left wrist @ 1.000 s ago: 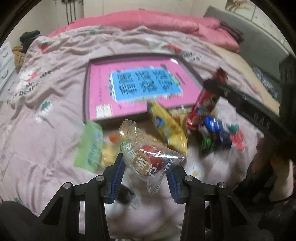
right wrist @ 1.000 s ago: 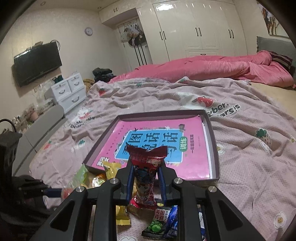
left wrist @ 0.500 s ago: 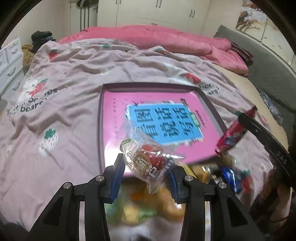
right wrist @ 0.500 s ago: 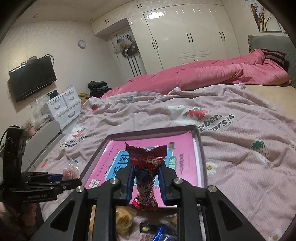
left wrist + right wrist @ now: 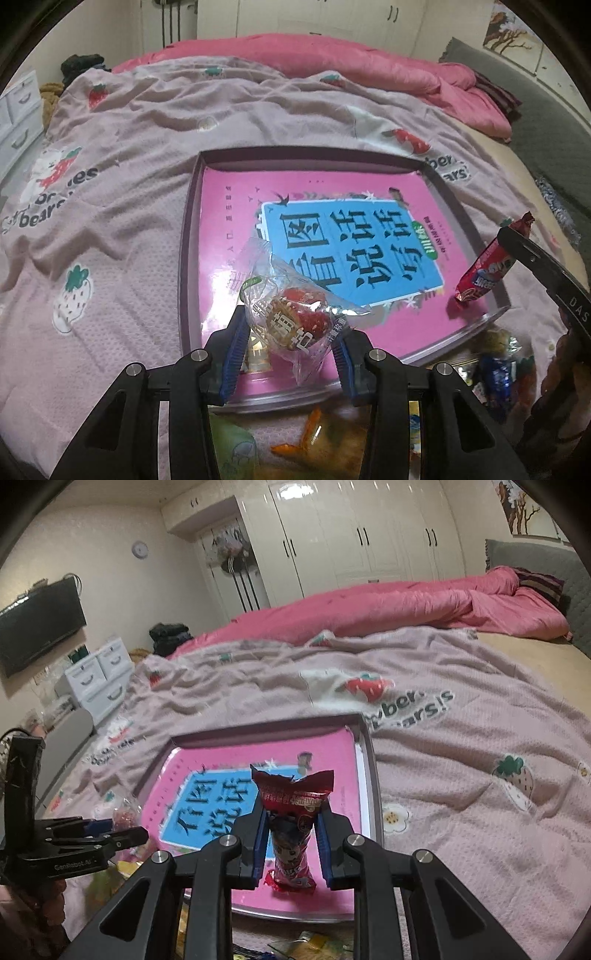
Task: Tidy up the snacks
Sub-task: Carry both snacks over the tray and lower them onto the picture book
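My left gripper [image 5: 290,334] is shut on a clear snack bag with red fruit pieces [image 5: 295,321] and holds it over the near left part of a shallow grey tray [image 5: 186,258] lined with a pink and blue book cover. My right gripper [image 5: 291,834] is shut on a red snack stick packet [image 5: 291,823], upright, above the tray's near right part [image 5: 371,775]. In the left wrist view the red packet [image 5: 487,269] hangs over the tray's right edge. In the right wrist view the left gripper [image 5: 122,830] is at the tray's near left corner.
The tray lies on a pink strawberry-print blanket [image 5: 110,221] on a bed. Several loose snacks lie in a pile in front of the tray [image 5: 495,369], also at the bottom of the right wrist view [image 5: 314,941]. A pink duvet [image 5: 406,605] lies at the back.
Both grippers have lifted off the snack pile and moved forward over the tray, each still holding its snack. The pile has dropped to the bottom of both views.
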Motion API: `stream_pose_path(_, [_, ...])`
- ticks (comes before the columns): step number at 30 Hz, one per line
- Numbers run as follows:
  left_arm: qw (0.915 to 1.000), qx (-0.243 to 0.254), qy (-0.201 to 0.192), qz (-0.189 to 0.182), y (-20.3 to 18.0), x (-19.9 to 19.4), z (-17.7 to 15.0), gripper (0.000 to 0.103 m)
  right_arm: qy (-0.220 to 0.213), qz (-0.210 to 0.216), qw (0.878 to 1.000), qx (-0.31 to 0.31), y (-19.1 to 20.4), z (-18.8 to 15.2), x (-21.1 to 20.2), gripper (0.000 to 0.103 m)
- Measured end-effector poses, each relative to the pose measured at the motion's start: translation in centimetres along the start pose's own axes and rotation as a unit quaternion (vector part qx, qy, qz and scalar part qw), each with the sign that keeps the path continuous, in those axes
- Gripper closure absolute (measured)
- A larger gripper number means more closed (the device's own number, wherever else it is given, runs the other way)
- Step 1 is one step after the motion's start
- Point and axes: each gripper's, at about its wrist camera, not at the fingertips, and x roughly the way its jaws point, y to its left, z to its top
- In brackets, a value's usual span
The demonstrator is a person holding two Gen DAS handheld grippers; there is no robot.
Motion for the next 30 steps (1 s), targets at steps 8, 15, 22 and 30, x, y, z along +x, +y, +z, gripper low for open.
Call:
stream_pose_path(8, [1.0000, 0.004, 0.008, -0.003, -0.1, 1.0, -0.3, 0.058, 0.033, -0.003, 0.999, 0.004, -0.5, -0.8, 1.7, 0.079])
stream_pose_path(15, [0.9999, 0.003, 0.010, -0.007, 0.0, 1.4, -0.4, 0.057, 0.048, 0.003, 0.999, 0.013, -0.8, -1.2, 2.5, 0.079])
stream_pose_path(22, [0.9999, 0.003, 0.010, -0.012, 0.0, 1.4, -0.3, 0.054, 0.058, 0.007, 0.998, 0.012, -0.6, -1.4, 2.8, 0.079])
stream_pose_path(30, [0.9999, 0.002, 0.006, -0.012, 0.0, 1.3, -0.2, 0.051, 0.058, 0.007, 0.998, 0.018, -0.8, -1.4, 2.8, 0.072])
